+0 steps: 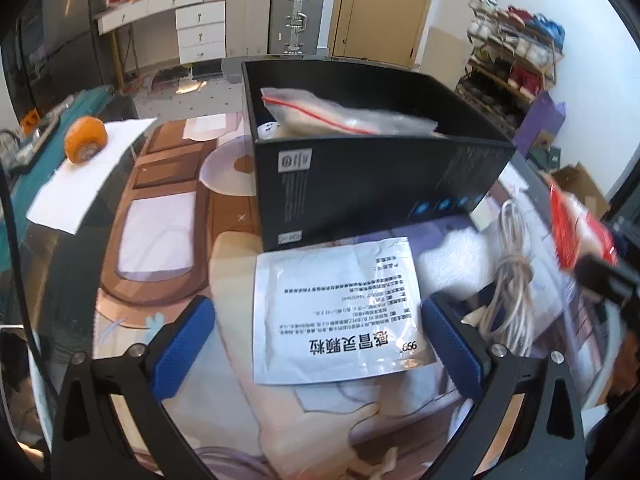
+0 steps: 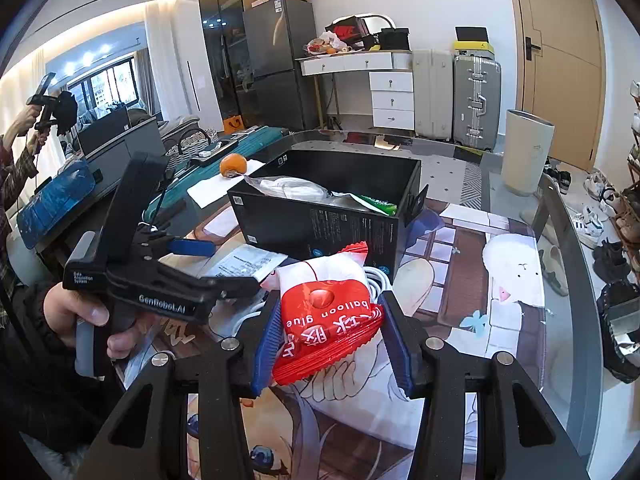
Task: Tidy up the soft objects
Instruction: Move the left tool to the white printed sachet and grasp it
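Note:
A black open box (image 1: 372, 184) stands on the table and holds a clear zip bag (image 1: 336, 114) and other soft packets; the box also shows in the right wrist view (image 2: 328, 220). My left gripper (image 1: 320, 344) is open, its blue pads either side of a silver medicine sachet (image 1: 340, 312) lying flat in front of the box. My right gripper (image 2: 332, 340) is shut on a red and white balloon glue packet (image 2: 326, 312), held above the table near the box. That packet shows at the right edge of the left wrist view (image 1: 576, 228).
A coiled white cable (image 1: 512, 280) lies right of the sachet. An orange (image 1: 85, 139) sits on white paper at the far left. The left gripper's body (image 2: 152, 276) is close on the right gripper's left. A beige bin (image 2: 528, 152) stands beyond the table.

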Available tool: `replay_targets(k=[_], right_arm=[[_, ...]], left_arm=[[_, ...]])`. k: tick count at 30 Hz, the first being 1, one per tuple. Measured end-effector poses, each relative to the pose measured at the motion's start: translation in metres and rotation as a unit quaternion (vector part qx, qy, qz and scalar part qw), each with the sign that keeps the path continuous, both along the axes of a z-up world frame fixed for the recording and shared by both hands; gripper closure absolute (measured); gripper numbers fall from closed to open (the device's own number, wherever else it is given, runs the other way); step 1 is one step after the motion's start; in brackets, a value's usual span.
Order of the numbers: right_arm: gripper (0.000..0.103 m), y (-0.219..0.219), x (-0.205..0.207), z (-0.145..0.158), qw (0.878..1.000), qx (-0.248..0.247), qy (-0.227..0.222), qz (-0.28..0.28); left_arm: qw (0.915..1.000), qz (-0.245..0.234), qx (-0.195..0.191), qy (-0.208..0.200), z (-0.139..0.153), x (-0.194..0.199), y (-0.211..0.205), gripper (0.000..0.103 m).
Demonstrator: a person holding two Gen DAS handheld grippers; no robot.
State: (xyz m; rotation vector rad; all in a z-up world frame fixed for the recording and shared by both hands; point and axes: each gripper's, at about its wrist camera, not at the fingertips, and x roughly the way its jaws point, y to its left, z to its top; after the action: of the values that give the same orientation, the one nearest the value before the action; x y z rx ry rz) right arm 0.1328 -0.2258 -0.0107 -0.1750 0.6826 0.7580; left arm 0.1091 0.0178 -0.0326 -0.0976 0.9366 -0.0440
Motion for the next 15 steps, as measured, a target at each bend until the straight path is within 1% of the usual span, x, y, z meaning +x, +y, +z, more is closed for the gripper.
replay_targets(k=[2, 5, 12, 13, 15], right_arm=[[0.055, 0.000, 0.000, 0.000, 1.000, -0.001, -0.001, 0.000], [0.055, 0.001, 0.000, 0.000, 1.000, -0.002, -0.001, 0.001], [0.055, 0.003, -0.001, 0.001, 1.000, -0.002, -0.002, 0.004], [0.055, 0.003, -0.002, 0.001, 1.000, -0.003, -0.002, 0.003], [0.055, 0.003, -0.002, 0.001, 1.000, -0.003, -0.002, 0.004]], left_arm=[[0.9992, 0.015, 0.036, 0.006, -0.003, 0.000, 0.000, 0.000], [0.9994, 0.019, 0.027, 0.007, -0.003, 0.000, 0.005, 0.000], [0.9992, 0.005, 0.038, 0.014, -0.003, 0.005, -0.005, 0.000], [0.9988, 0.002, 0.046, 0.017, -0.004, 0.006, -0.008, 0.000], [0.9989, 0.002, 0.046, 0.014, -0.005, 0.006, -0.009, 0.000]])
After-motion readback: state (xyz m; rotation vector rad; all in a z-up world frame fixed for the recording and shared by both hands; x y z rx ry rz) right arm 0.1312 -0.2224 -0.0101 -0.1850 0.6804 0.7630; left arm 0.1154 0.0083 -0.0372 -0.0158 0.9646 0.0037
